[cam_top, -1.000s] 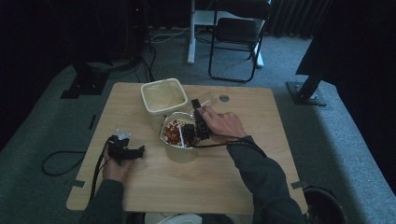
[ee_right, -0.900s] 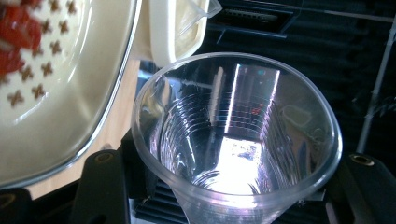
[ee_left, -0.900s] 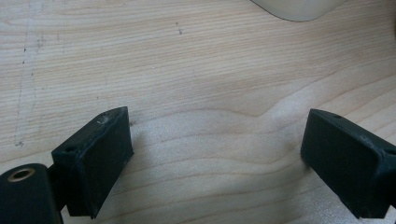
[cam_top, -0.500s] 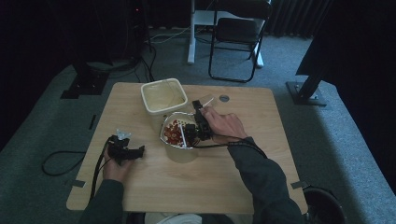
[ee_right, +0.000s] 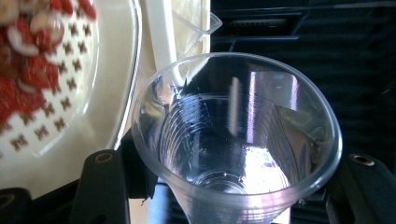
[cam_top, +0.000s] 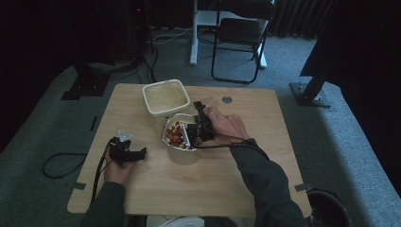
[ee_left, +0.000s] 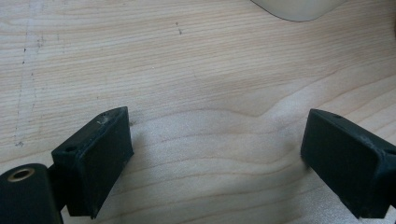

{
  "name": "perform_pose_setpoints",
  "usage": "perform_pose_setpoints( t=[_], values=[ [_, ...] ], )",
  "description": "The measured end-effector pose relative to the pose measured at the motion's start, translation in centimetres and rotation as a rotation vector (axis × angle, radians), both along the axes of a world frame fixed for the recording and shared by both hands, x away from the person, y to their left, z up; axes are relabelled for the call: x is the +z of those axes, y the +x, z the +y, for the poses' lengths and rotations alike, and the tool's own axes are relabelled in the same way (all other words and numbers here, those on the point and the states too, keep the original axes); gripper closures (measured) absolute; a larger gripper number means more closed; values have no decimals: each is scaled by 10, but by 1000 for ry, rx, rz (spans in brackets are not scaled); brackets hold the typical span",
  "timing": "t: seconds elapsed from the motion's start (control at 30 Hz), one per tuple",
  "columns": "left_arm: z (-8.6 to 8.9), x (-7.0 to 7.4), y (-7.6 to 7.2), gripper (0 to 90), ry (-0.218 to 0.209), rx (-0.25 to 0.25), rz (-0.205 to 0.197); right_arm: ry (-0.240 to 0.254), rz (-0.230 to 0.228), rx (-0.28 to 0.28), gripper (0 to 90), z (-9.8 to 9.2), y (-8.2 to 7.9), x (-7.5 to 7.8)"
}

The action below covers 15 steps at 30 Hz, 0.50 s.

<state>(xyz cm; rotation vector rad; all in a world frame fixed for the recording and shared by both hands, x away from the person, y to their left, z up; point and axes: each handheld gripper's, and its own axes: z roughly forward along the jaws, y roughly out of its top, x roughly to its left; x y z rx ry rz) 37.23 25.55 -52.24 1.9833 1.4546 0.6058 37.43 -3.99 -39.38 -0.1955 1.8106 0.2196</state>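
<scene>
Hands first: left gripper [cam_top: 135,153] rests near the front-left of the light wooden table [cam_top: 236,189], jaws spread w/ nothing between, idle. Right gripper [cam_top: 196,130] pinches a clear ribbed plastic cup [ee_right: 233,154] by its sides, cup empty and tipped, held right beside the patterned white bowl of red and pale bits [cam_top: 177,135] mid-table. Looks like a scoop or pour step btwn cup and bowl; next move prob needs a steady wrist roll, w/ the cream square tub [cam_top: 165,97] just behind the bowl.
</scene>
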Motion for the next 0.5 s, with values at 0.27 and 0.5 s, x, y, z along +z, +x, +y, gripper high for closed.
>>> perform_pose_setpoints(
  t=[0.27, 0.5],
  values=[
    [0, 0, 0, 93, 1, 0, 0, 285, 246, 18, 369, -20, 12, 12],
    [0, 0, 0, 93, 1, 0, 0, 487, 396, 25, 362, -34, 21, 15]
  ],
)
